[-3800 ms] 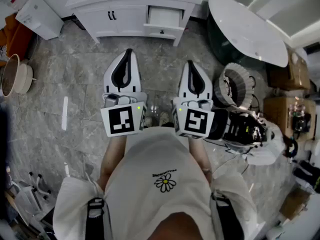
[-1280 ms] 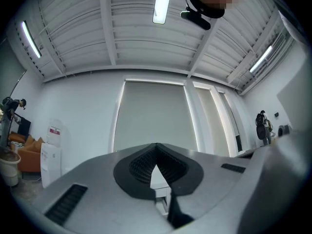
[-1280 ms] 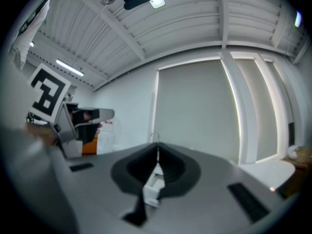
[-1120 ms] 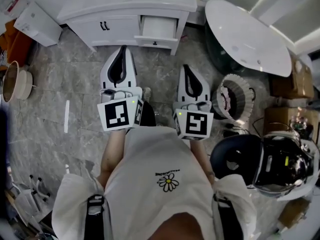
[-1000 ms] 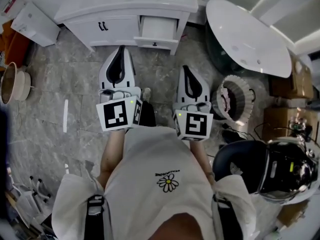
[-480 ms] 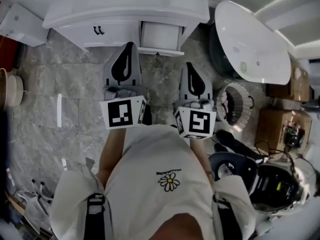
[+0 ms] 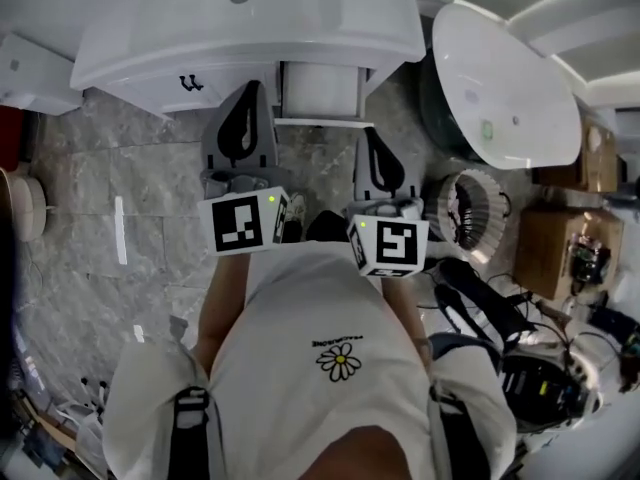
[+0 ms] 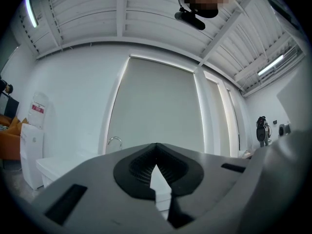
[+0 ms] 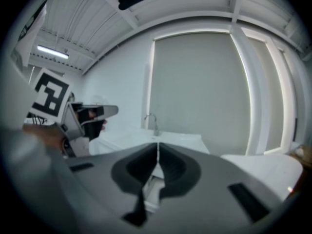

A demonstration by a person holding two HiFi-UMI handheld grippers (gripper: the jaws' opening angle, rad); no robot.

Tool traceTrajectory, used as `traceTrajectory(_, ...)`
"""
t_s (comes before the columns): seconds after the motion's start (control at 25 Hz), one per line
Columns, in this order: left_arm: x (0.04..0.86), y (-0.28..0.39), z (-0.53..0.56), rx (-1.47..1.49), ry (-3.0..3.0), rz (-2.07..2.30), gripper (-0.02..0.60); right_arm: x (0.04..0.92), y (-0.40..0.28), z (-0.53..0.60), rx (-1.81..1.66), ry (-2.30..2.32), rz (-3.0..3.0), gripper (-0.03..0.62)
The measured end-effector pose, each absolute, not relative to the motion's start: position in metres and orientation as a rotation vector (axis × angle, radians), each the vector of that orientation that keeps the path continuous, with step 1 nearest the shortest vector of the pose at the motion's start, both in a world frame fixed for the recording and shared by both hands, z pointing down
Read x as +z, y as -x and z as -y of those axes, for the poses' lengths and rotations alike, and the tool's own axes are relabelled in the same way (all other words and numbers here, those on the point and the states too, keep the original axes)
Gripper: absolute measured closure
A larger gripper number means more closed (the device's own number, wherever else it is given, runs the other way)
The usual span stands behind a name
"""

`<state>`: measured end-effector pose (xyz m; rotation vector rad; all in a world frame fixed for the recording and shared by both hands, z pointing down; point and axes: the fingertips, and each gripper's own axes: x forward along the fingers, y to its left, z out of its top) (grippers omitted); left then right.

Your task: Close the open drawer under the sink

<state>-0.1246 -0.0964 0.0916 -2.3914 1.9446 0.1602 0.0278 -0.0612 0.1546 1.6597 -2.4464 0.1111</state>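
Observation:
The white sink vanity [image 7: 250, 28] stands at the top of the head view. Its right-hand drawer [image 7: 320, 90] is pulled out, and the white inside shows. Black handles [image 7: 187, 83] mark the cupboard doors to its left. My left gripper [image 7: 252, 85] is shut and empty, with its tip just left of the drawer. My right gripper [image 7: 371, 131] is also shut and empty, a little short of the drawer's front and to its right. In the left gripper view, the left gripper [image 8: 156, 145] has its jaws together, with the faucet [image 8: 114, 140] beyond. In the right gripper view, the right gripper [image 9: 157, 144] points towards the faucet [image 9: 152, 118].
A white oval tub [image 7: 505, 78] stands right of the vanity, with a ribbed white basket [image 7: 470, 208] below it. A cardboard box [image 7: 560, 253] and cabled equipment [image 7: 540, 388] fill the right side. A white box [image 7: 30, 73] and a beige pot [image 7: 20, 208] sit at the left on the grey tiled floor.
The person has stepped towards the vanity, which is now larger and closer in view. Both grippers have moved forward with it, and both stay shut.

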Motion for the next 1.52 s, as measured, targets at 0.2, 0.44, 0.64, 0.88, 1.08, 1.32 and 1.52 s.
traceTrajectory(0.2,0.093,0.124,0.107,0.155,2.402,-1.951,0.561,0.153,-0.028,0.076,0.096,-1.676,2.430,0.564)
traceTrajectory(0.44,0.076,0.108,0.109,0.184,2.379,-1.919,0.561,0.139,-0.051,0.084,0.075,-1.781,2.417,0.565)
traceTrajectory(0.64,0.076,0.096,0.108,0.166,2.397,-1.884,0.561,0.134,-0.060,0.084,0.074,-1.825,2.420,0.565)
traceTrajectory(0.88,0.073,0.085,0.105,0.164,2.397,-1.855,0.561,0.130,-0.069,0.082,0.054,-1.858,2.412,0.565)
traceTrajectory(1.08,0.073,0.087,0.106,0.161,2.380,-1.871,0.561,0.126,-0.071,0.083,0.042,-1.874,2.418,0.565)
traceTrajectory(1.32,0.083,0.089,0.112,0.124,2.370,-1.907,0.561,0.133,-0.071,0.093,0.055,-1.860,2.433,0.565)
traceTrajectory(1.52,0.105,0.093,0.122,0.072,2.366,-1.925,0.561,0.147,-0.066,0.106,0.051,-1.837,2.453,0.565)
